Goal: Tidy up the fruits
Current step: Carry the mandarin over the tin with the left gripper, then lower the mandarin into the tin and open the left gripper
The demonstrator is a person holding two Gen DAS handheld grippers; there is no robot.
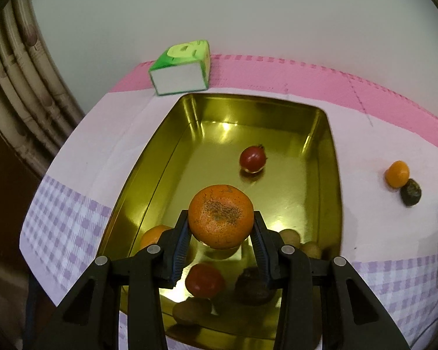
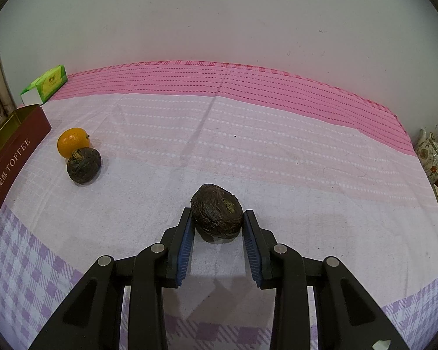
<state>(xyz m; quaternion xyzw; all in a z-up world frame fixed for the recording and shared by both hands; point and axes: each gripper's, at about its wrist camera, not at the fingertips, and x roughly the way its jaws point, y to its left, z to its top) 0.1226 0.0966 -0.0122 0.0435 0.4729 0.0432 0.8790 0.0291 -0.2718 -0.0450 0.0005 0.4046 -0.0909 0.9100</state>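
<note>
Left wrist: orange point(image 1: 221, 216) clamped in left gripper point(image 1: 221, 227) above tin point(image 1: 149, 157).

The left gripper point(image 1: 221, 227) gripped an orange point(image 1: 221, 216) between its blue-padded fingers point(image 1: 180, 248), above a gold tin point(image 1: 172, 134). In the tin lay a red fruit point(image 1: 253, 158) toward the far end, another red fruit point(image 1: 204, 279), a second orange point(image 1: 153, 234) and several brownish fruits near the gripper. A green box point(image 1: 180, 67) stood just beyond the tin. On the cloth point(image 1: 379, 233) to the right, a small orange point(image 1: 397, 173) touched a dark fruit point(image 1: 410, 192).
</note>
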